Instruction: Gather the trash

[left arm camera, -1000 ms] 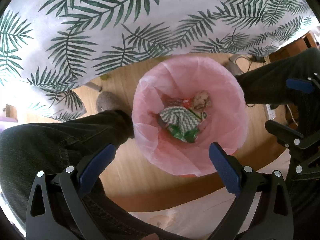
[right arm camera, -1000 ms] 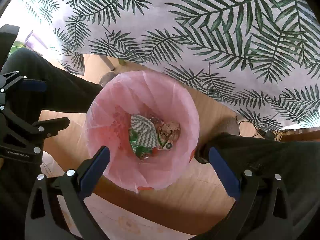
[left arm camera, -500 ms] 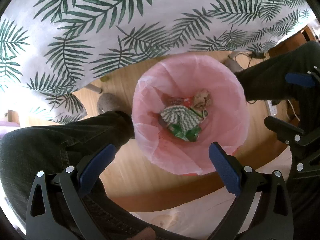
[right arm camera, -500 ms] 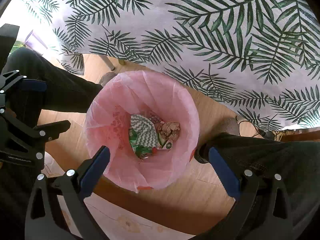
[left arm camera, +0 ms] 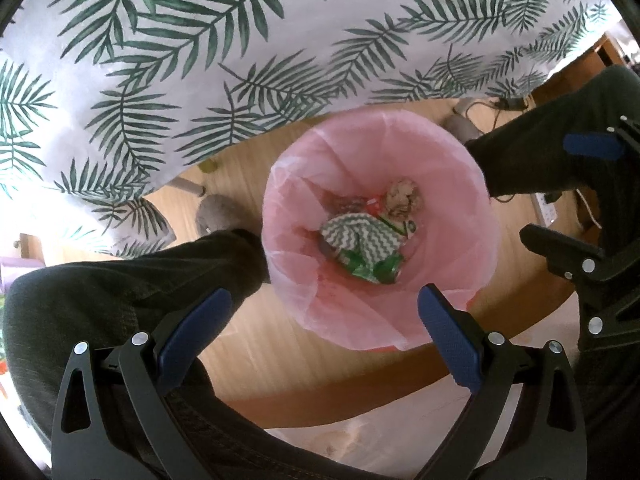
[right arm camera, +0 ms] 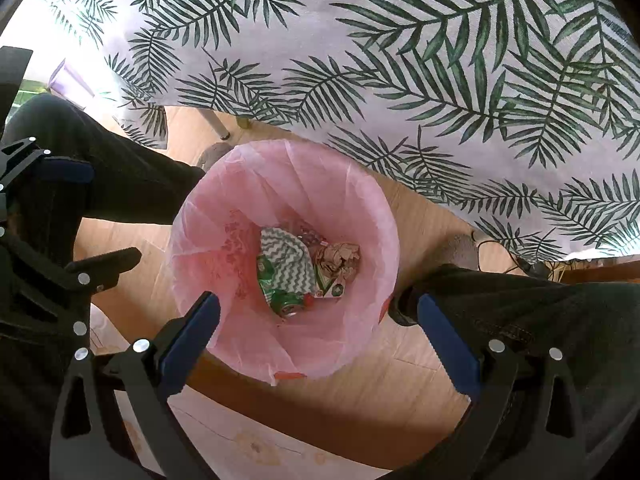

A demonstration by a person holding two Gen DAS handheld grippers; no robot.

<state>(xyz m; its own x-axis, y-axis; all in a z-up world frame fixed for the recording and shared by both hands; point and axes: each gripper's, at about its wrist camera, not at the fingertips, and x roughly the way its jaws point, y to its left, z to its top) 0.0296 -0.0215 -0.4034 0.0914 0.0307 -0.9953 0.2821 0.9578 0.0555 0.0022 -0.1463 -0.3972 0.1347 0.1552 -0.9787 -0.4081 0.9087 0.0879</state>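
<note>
A bin lined with a pink bag (left arm camera: pixel 460 184) (right arm camera: pixel 360 200) stands on the wooden floor between the person's legs. Inside lie a zigzag-patterned wrapper (left arm camera: pixel 360 238) (right arm camera: pixel 288 260), green packaging (left arm camera: pixel 370 270) (right arm camera: pixel 286 304) and a crumpled brown paper ball (left arm camera: pixel 402 200) (right arm camera: pixel 340 260). My left gripper (left arm camera: pixel 320 320) is open and empty, above the bin's near rim. My right gripper (right arm camera: pixel 318 322) is open and empty, also above the bin. Each gripper shows at the edge of the other's view.
A table with a palm-leaf tablecloth (left arm camera: pixel 240 40) (right arm camera: pixel 440 60) overhangs the far side of the bin. The person's dark-trousered legs (left arm camera: pixel 120 280) (right arm camera: pixel 540 308) flank the bin. A pale wooden seat edge (left arm camera: pixel 380 432) (right arm camera: pixel 260 440) lies below. Cables (right arm camera: pixel 532 268) lie on the floor at right.
Both grippers stay open and empty. The left view has drifted slightly, the bin shifting a little up and right; the right view is nearly unchanged.
</note>
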